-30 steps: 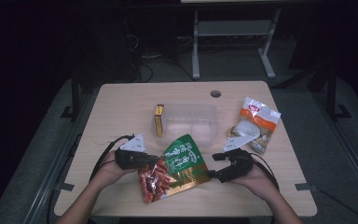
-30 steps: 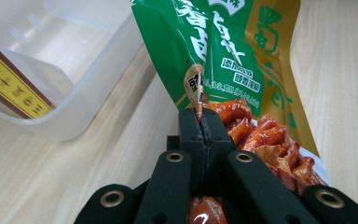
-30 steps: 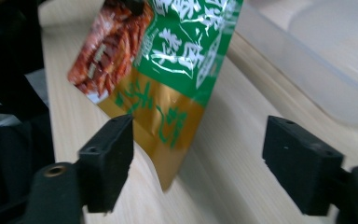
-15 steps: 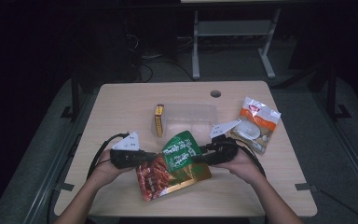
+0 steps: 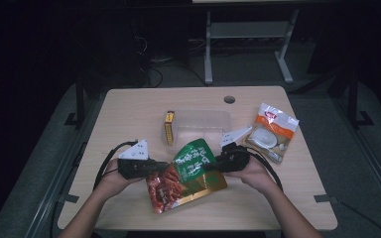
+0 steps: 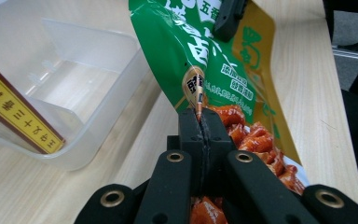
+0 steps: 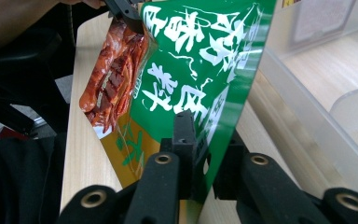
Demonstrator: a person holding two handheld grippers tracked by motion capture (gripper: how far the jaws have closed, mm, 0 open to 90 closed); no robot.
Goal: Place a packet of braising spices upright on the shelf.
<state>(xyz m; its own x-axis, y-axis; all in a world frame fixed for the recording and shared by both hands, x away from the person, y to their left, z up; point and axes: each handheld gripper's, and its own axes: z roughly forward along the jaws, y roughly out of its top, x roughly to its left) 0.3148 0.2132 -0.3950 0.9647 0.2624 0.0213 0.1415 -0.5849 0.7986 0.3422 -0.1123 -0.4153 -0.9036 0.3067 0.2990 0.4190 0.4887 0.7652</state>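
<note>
Snack pouch [image 5: 191,171] clamped by 2 grippers, left gripper [image 5: 155,168], right gripper [image 5: 213,166] just closing onto it, 1 clear box [image 5: 201,124]

green pouch [image 7: 200,93] Chinese characters, yellow box [image 6: 18,112] Chinese characters

1. I see the snack bag [image 5: 191,173] on the near part of the table [image 5: 129,109], between my left gripper [image 5: 151,168] and right gripper [image 5: 217,163].
2. Behind it stands the plastic container [image 5: 203,126], with a small box [image 5: 169,128] at its left.
3. Another packet [image 5: 273,131] lies right of the container.
</note>
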